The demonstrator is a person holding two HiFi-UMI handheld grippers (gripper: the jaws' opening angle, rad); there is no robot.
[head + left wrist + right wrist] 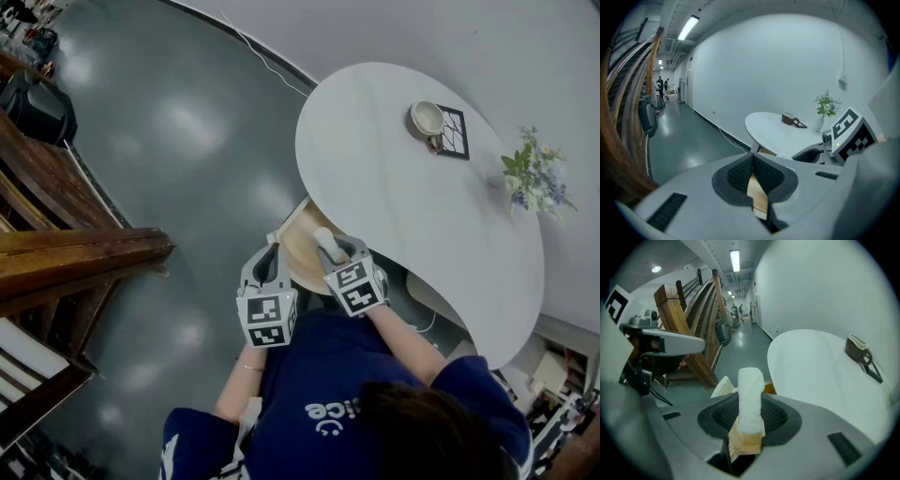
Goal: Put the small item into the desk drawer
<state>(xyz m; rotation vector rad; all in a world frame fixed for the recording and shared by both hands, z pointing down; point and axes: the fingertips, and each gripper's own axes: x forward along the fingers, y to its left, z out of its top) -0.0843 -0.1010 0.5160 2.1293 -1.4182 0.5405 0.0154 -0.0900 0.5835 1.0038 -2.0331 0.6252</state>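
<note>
The small item (324, 240) is a white roll. It stands upright between the pads of my right gripper (336, 253), which is shut on it (751, 394). That gripper hangs over the open desk drawer (292, 251), whose pale wooden inside shows under the near edge of the white oval table (422, 216). My left gripper (265, 255) is just left of it, by the drawer's left corner. In the left gripper view its pads (740, 176) meet at the tips with nothing seen between them. Only a strip of the drawer's wood shows through the slit below.
On the table's far side a mug (427, 120) sits beside a black grid coaster (457, 133), and a small vase of flowers (534, 173) stands at the right edge. A wooden staircase (66, 244) rises on the left across the grey floor.
</note>
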